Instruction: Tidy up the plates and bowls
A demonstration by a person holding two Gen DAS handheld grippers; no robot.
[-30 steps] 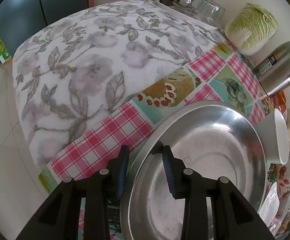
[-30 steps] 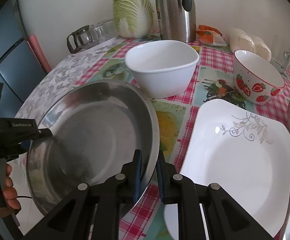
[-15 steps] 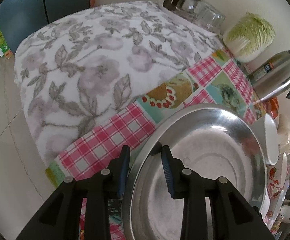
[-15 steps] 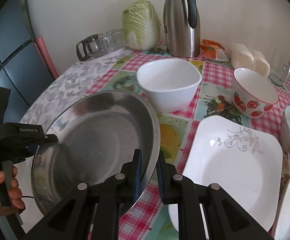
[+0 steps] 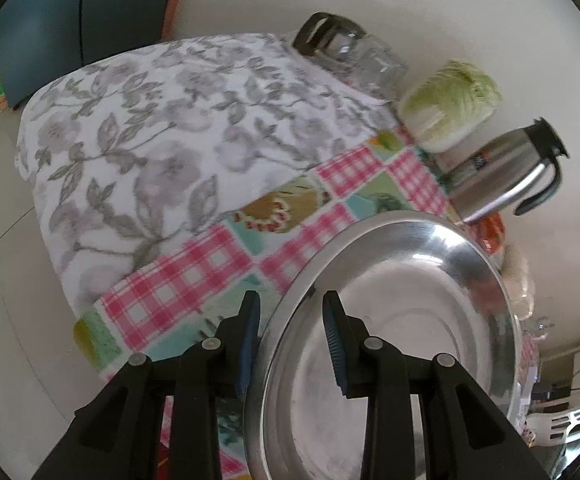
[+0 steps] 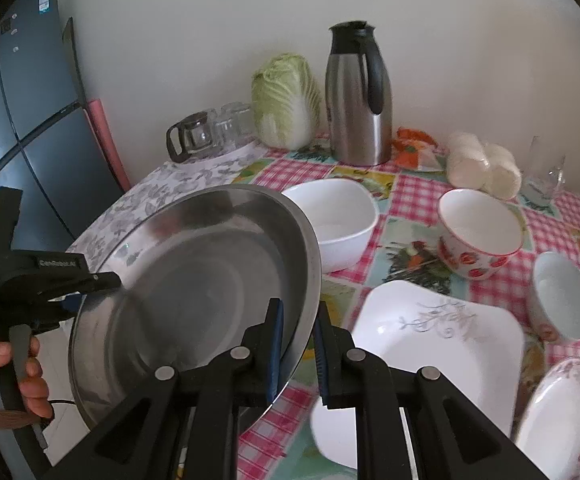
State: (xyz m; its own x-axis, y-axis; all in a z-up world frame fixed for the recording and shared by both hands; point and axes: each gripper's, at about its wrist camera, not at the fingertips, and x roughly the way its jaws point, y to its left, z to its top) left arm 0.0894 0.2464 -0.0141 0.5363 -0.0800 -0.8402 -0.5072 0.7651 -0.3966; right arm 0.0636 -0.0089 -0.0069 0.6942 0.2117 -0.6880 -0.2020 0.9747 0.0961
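Home dining table (image 6: 298, 168): checked cloth, cabbage (image 6: 285, 100), thermos (image 6: 358, 92).

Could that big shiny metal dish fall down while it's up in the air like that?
It might. The big metal dish is held only by its thin rim, with the right gripper on one edge and the left gripper on the opposite edge, so if one slips, it could tip.

It hangs tilted right beside the white bowl and the square white plate, so a drop or swing could knock or crack them.
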